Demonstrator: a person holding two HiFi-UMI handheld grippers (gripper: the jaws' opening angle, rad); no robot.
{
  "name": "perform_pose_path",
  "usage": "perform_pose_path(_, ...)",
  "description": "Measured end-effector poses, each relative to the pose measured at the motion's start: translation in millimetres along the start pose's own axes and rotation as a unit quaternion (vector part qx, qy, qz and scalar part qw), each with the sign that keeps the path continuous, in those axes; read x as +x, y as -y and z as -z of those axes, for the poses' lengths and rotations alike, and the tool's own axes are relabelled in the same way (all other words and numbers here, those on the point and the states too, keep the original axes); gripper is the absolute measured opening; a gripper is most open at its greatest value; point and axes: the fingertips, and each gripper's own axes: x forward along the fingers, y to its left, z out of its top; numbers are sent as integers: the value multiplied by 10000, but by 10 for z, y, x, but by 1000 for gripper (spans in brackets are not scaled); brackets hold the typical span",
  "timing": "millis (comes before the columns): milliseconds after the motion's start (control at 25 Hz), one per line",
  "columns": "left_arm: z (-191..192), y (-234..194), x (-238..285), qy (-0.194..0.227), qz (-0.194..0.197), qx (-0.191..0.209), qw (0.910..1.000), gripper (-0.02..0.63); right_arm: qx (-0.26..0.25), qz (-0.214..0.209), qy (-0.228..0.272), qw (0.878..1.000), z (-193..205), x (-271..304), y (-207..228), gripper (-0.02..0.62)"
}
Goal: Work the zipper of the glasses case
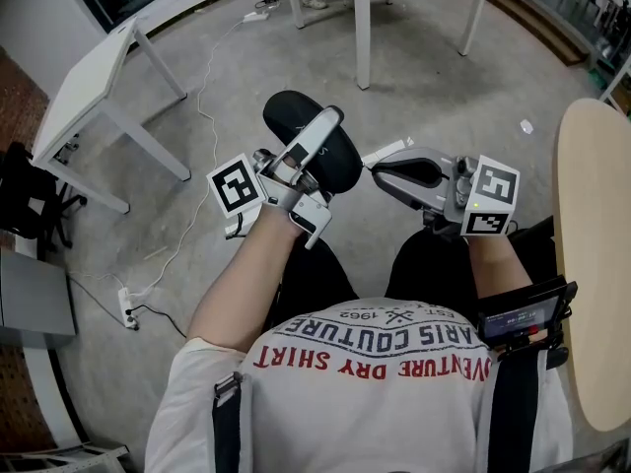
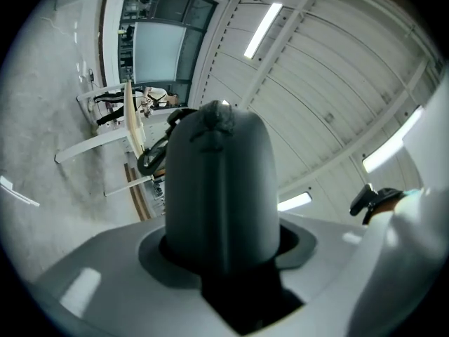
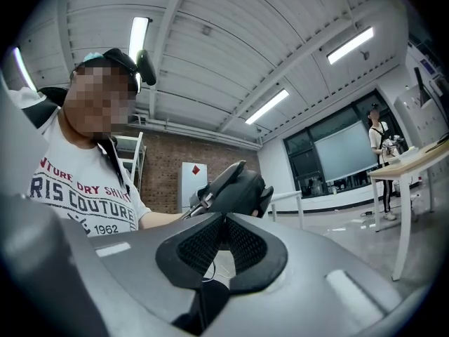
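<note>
One black glasses case [image 1: 286, 116] is held up over the person's lap, gripped by the left gripper [image 1: 330, 126]; one white jaw lies diagonally across its top, the other is hidden under it. In the left gripper view the case [image 2: 221, 188] fills the gap, both jaws clamped on its end. The right gripper [image 1: 375, 166] comes in from the right, tip just beside the case's right edge; can't tell if they touch. In the right gripper view its [image 3: 223, 220] pads are pressed together at the tip and nothing shows between them; no zipper pull can be made out in any view.

Marker cubes: left [image 1: 237, 185], right [image 1: 490, 210]; a strapped-on device with a lit screen [image 1: 523, 318] sits on the right forearm.

Around: grey concrete floor [image 1: 237, 77]; white table [image 1: 89, 87] at far left, with a white cable [image 1: 202, 116] running to a power strip [image 1: 128, 308]; round wooden tabletop [image 1: 592, 264] at right, well clear of the grippers. Nothing stands between the grippers and the case.

Shirt [image 1: 365, 382] print reads "COUTURE", "DRY SHIRT", "1962".
</note>
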Motion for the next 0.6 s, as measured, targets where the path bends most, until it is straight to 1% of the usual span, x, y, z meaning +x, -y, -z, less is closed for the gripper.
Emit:
perform_pose_path(240, -108, -62, -37, 492, -259, -60, 9984, 249, 27, 200, 115, 9997, -12, 7, 58, 2)
perform_pose_path(600, -217, -74, -88, 822, -435, -103, 9956, 249, -254, 300, 45, 9992, -39, 55, 42, 0)
